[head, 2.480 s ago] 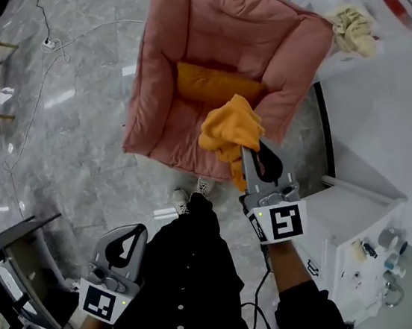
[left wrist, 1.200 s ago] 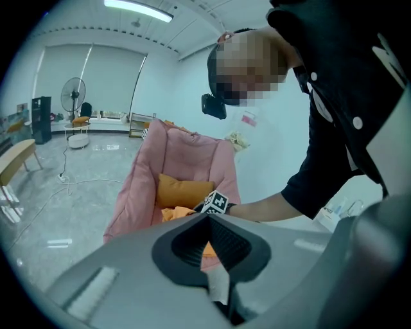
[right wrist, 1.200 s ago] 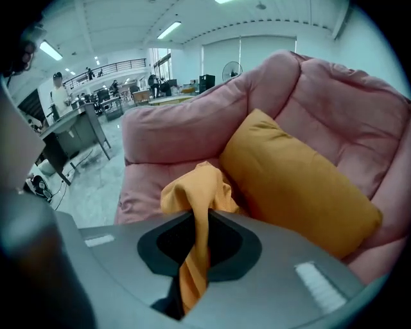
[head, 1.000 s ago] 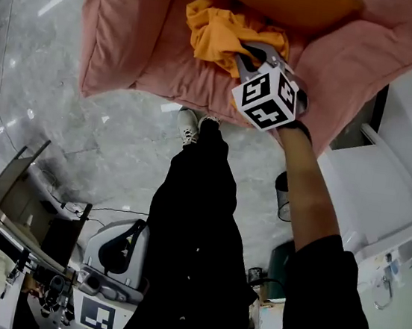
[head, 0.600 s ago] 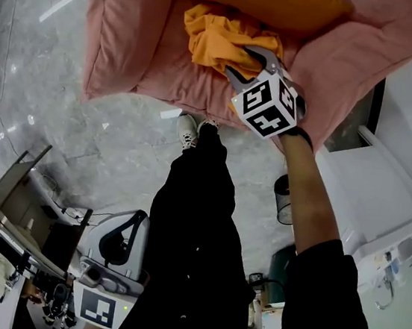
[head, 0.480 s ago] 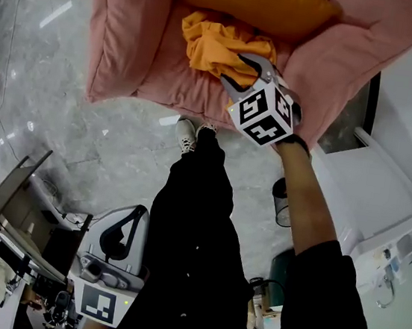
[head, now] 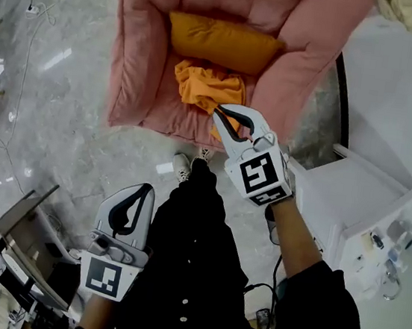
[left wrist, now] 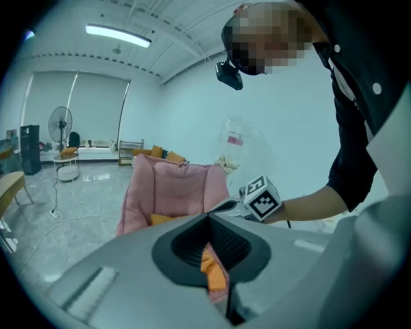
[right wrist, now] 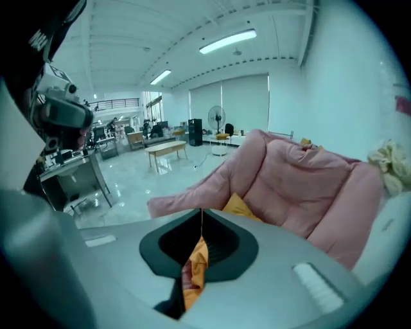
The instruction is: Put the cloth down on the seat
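**A:** Looking along the right gripper point(head: 218, 110), which way does the cloth point(head: 207, 89) lie?

**B:** Straight ahead of its tips, heaped on the seat point(head: 169, 114) just short of the cushion point(head: 222, 43). It's a bunch, with no real long axis. The jaws are together with nothing pinched. I can't tell if the tips touch the near edge.

**A:** And the other one?

**B:** The left gripper point(head: 145, 189) hangs well behind, by the hip, jaws together and empty. The right arm reaches forward. I'd judge the cloth laid down.

cloth point(head: 208, 89): released, now on seat point(head: 160, 112) | right claw point(head: 219, 110): withdrawn, closed empty
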### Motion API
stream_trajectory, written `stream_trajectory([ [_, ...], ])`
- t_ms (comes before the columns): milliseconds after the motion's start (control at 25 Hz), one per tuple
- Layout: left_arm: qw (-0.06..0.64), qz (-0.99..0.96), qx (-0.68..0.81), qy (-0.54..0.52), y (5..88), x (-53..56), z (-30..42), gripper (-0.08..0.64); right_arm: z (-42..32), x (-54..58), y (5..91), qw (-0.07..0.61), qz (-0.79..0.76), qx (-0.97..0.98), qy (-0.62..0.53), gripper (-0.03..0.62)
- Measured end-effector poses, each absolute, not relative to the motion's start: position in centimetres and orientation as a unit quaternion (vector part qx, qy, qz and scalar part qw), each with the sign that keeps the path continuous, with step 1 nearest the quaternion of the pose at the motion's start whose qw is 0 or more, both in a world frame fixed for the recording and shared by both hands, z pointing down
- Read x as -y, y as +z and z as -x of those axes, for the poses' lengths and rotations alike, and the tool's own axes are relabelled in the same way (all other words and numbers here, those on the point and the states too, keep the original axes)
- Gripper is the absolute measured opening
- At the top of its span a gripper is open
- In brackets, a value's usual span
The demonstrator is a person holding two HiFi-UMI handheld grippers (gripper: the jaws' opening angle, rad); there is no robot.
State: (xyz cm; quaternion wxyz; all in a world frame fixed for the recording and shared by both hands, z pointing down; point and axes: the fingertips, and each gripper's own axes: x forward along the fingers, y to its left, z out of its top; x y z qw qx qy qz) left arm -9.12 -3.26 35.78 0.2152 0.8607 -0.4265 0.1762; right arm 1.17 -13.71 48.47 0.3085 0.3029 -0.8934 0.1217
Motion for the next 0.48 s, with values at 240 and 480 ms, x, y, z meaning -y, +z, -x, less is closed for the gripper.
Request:
stream_trajectory([
  [240,0.177,-0.88,0.417,0.144,30.5,3.7,8.3,0.002,-2.6,11.1,37.9,0.261,-0.329,0.903,0.087,0.028],
  [480,0.146,-0.888,0.42,0.116,25.7,3.3,8.6,0.0,-3.5,8.3,29.5,0.191,-0.368,0.906,0.086,0.026],
])
